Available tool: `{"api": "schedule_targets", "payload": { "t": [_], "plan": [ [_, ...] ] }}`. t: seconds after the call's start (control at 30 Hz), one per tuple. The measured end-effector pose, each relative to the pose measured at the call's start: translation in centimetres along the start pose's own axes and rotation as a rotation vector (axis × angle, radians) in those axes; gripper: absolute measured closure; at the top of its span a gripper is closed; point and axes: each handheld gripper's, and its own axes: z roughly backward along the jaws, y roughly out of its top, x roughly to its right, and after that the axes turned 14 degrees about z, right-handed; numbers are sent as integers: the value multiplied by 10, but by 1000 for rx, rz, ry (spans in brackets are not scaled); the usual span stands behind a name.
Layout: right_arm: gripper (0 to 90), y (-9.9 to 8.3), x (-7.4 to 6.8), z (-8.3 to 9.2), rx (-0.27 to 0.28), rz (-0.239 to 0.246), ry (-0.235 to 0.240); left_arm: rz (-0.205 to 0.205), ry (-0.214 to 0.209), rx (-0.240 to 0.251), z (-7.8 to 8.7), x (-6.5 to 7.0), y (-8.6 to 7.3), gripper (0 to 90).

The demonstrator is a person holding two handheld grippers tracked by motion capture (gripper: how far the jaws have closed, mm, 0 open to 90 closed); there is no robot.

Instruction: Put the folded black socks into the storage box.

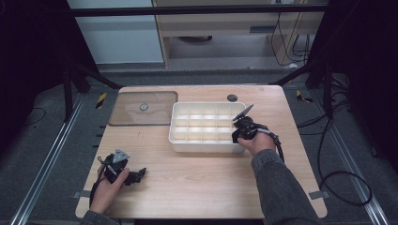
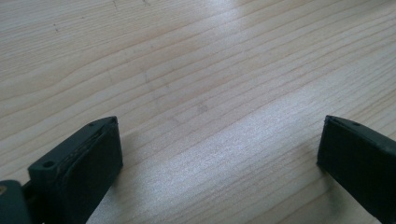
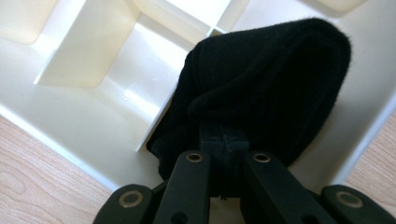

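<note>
Clenched right gripper (image 3: 223, 154) jaws grasp a black cloth (image 3: 271, 88) over the white divided tray (image 3: 70, 116); left gripper (image 2: 219, 154) jaws released.

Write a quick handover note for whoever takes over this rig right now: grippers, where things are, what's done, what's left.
Right gripper: shut on a folded black cloth, held over the near right corner of the white divided tray.
Left gripper: open, nothing between its jaws, resting on the wooden table near the front left.
The clear lid lies flat left of the tray.
Done: cloth picked up and brought to the tray.
Left: probably lower the cloth into a corner compartment and release; the lid likely goes on afterwards. The other compartments look empty.
</note>
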Motion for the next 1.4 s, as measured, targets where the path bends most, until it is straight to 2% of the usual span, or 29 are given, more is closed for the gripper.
{"api": "schedule_targets", "payload": {
  "t": [0.33, 0.5, 0.6, 0.77, 1.0, 1.23, 1.4],
  "plan": [
    [900, -1, -1, 7, 14, -7, -6, -7, -4, -3, 0, 0, 0, 0],
    [900, 0, -4, 12, 20, 15, -33, -6, -5, -3, 0, 0, 0, 0],
    [900, -1, -4, 20, 39, 13, -53, -6, -6, -3, 0, 0, 0, 0],
    [900, -7, -1, 41, 119, 2, -71, -8, -7, -2, -1, 0, 1, 0],
    [900, -15, -1, 65, 236, 4, -64, -8, -5, -2, -1, 1, 1, 0],
    [900, -22, 3, 79, 333, -6, -74, -6, -4, -2, -1, 1, 1, 0],
    [900, -32, 2, 83, 371, -3, -65, -7, -4, -3, -1, 2, 1, 0]
  ]
}}
